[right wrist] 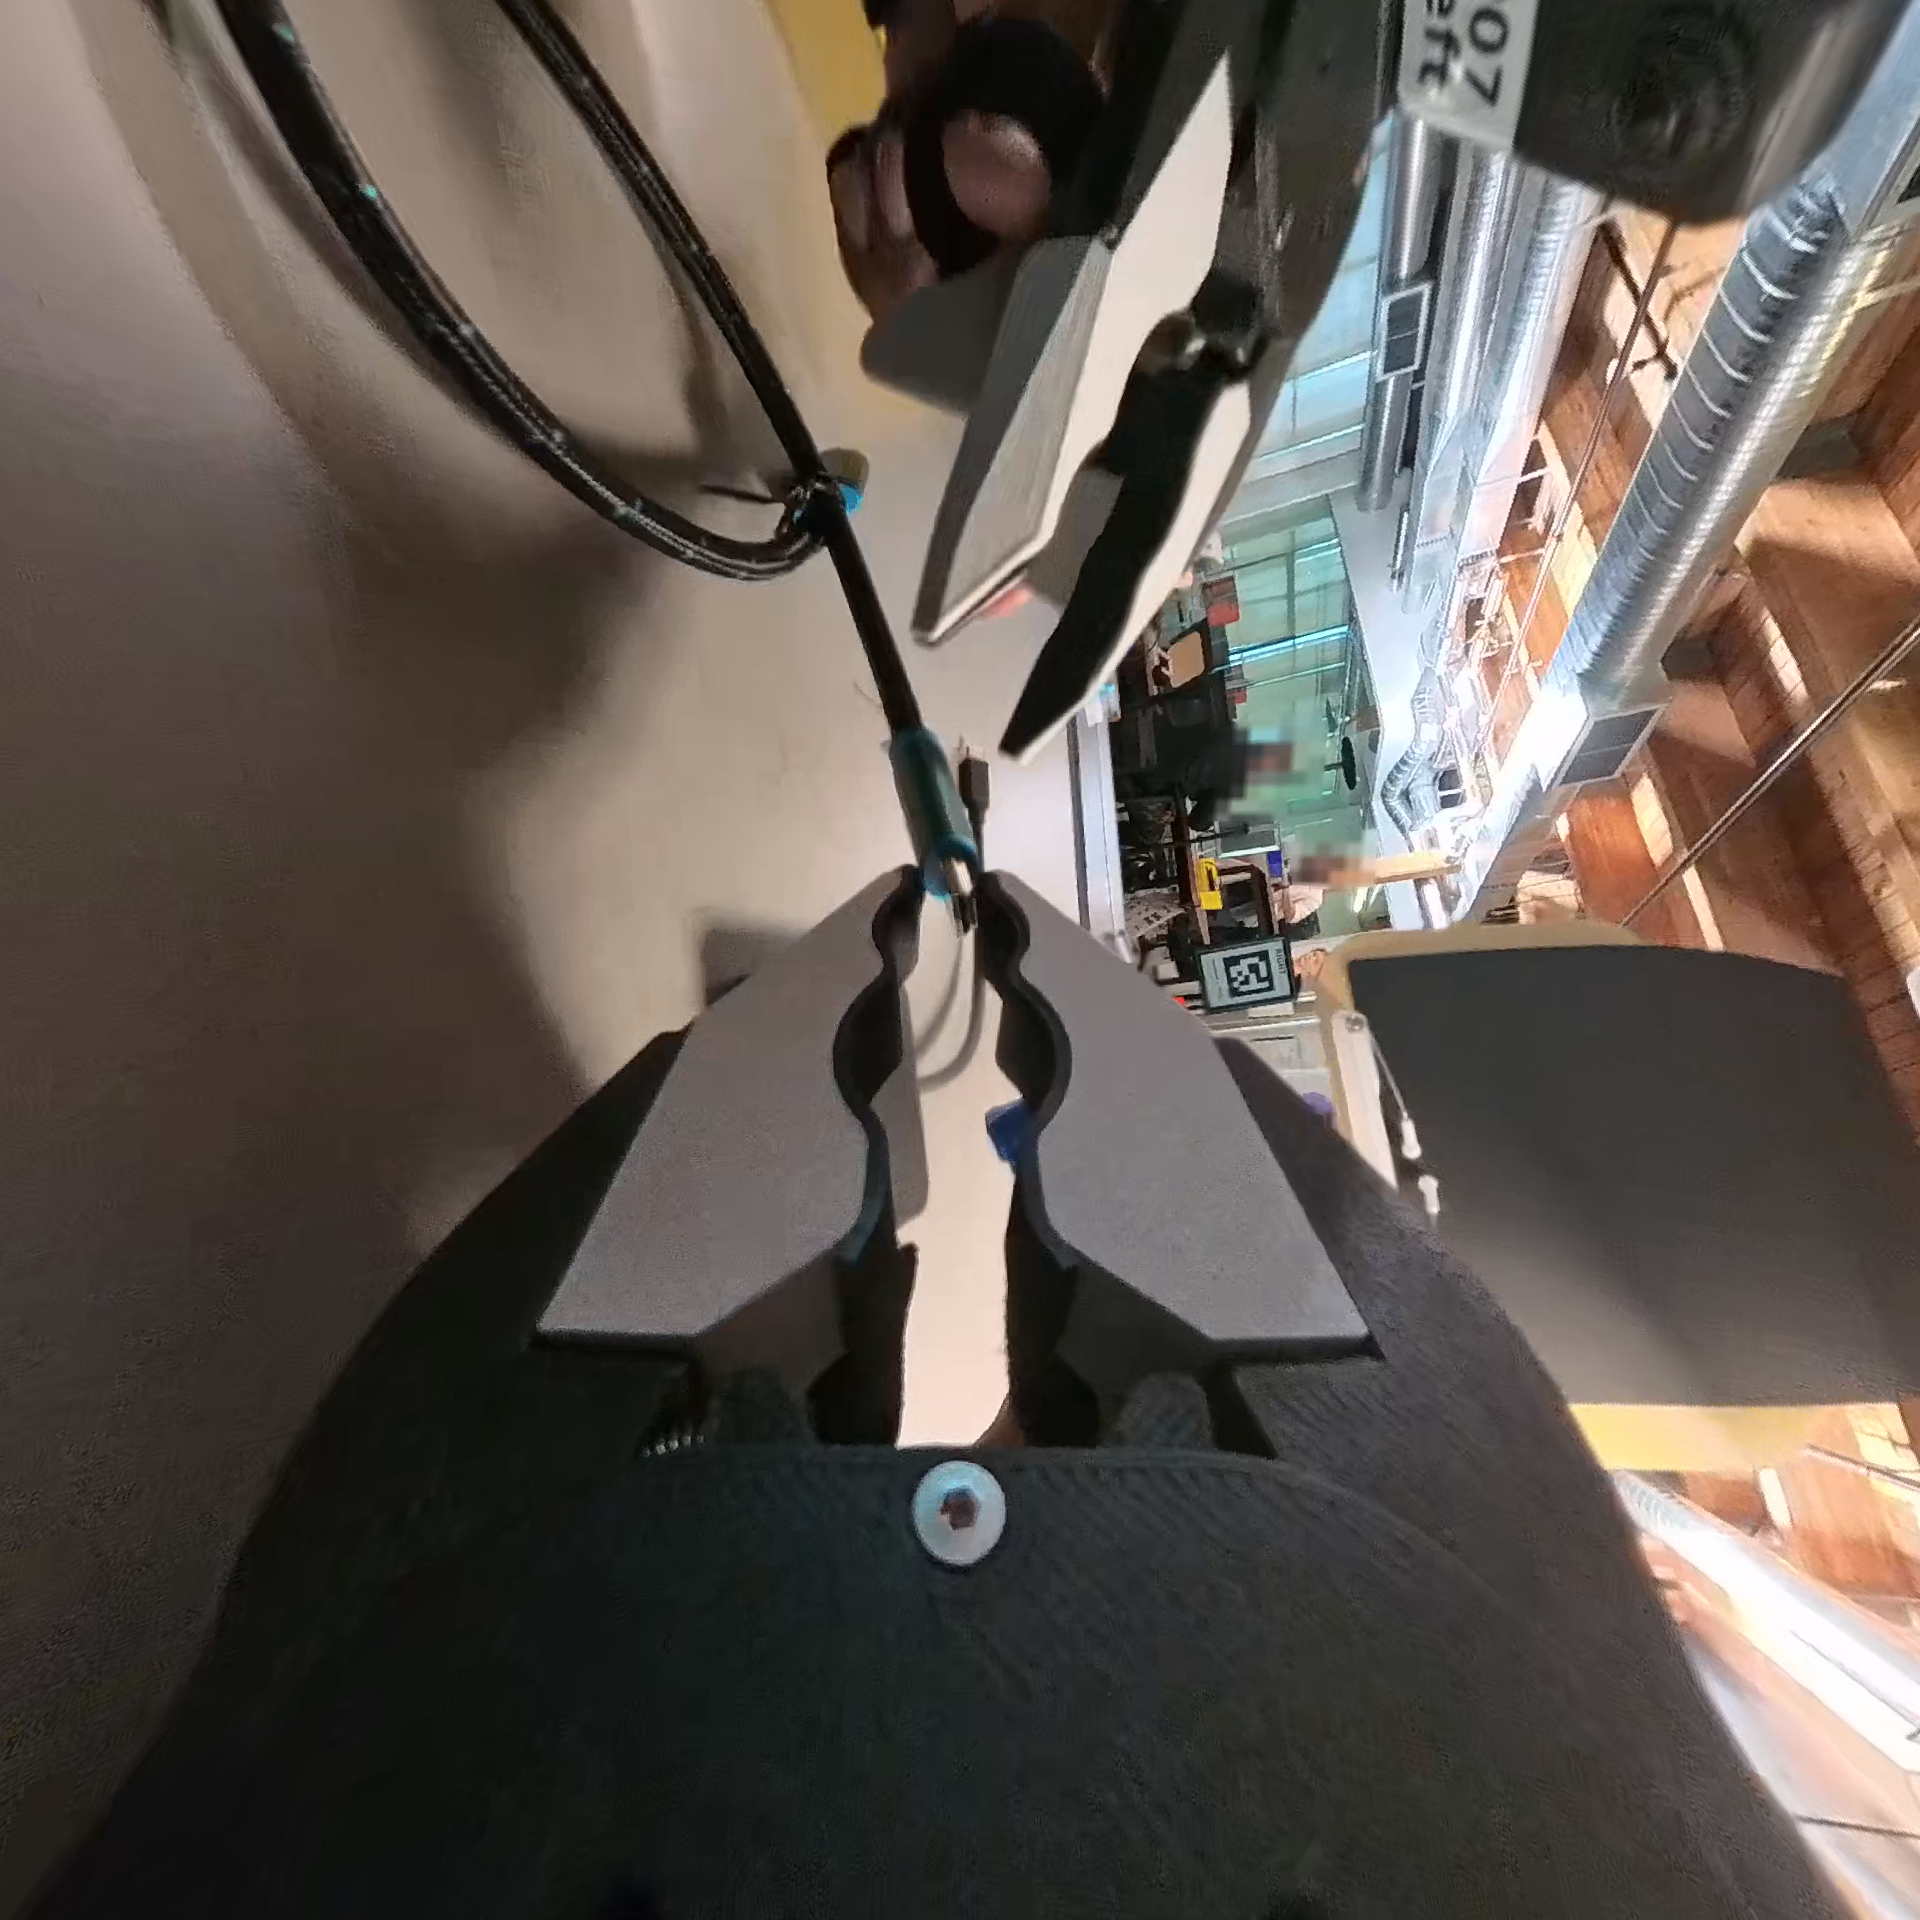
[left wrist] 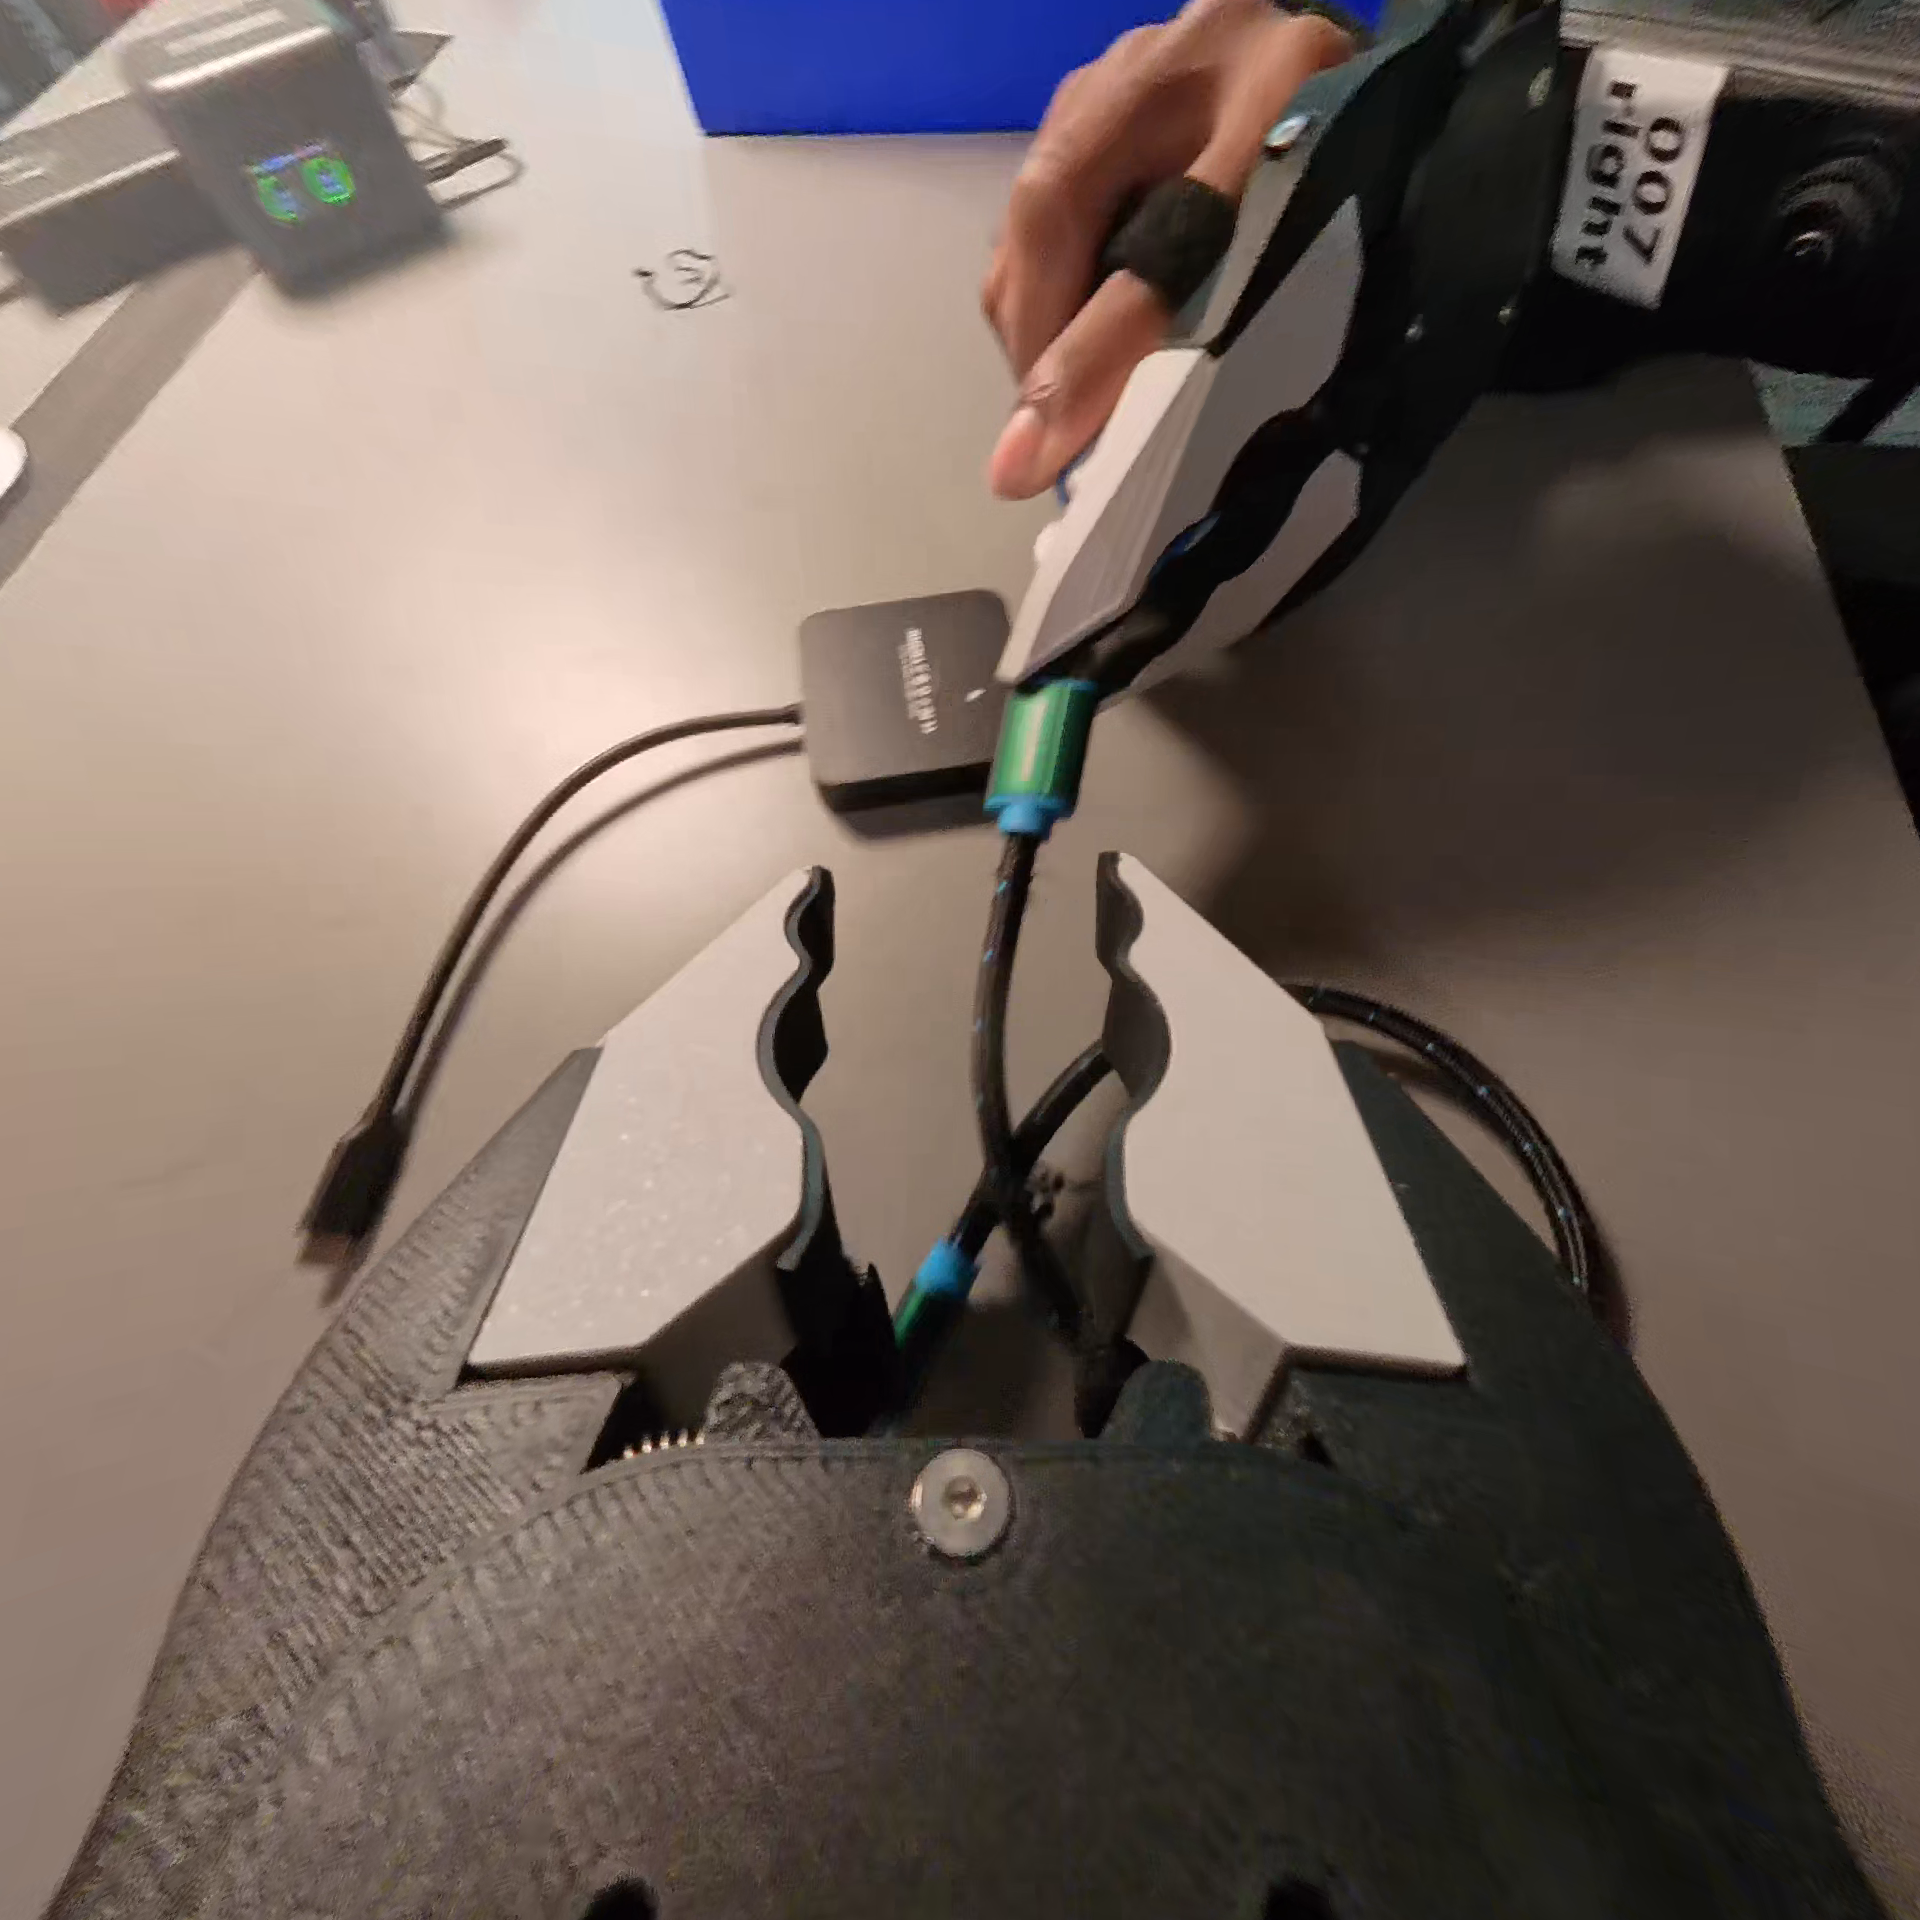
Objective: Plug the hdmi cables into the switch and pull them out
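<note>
Right gripper (right wrist: 951, 899) is clamped at its tips on the green plug (left wrist: 1034, 753) of a braided HDMI cable (left wrist: 997, 987), holding it lifted off the surface (left wrist: 364, 623). In the left wrist view that plug hangs just beside the near right corner of the switch (left wrist: 902, 707), overlapping it in the frame; contact cannot be confirmed. Left gripper (left wrist: 964, 883) is spread wide and holds nothing; the braided cable runs through the gap between its fingers, seemingly untouched. A second green plug (left wrist: 930, 1299) lies low between those fingers near the base.

Step, as I judge it: either lining the plug up for insertion or just pulled free; cannot tell which. Next move calls for finding the port on the switch edge, squaring the plug to it and pushing straight; the left gripper probably needs to pin the switch so it does not slide.

Switch sits flat on the surface, with two thin black leads (left wrist: 582, 790) trailing left to a small connector (left wrist: 358, 1174).

Hidden: switch ports, plug's metal tip (covered by gripper). Right wrist view is rolled and blurred, switch not visible there. Cable coil (left wrist: 1496, 1122) is partly cut off by the left gripper. A person's hand (left wrist: 1122, 229) is motion-blurred.
</note>
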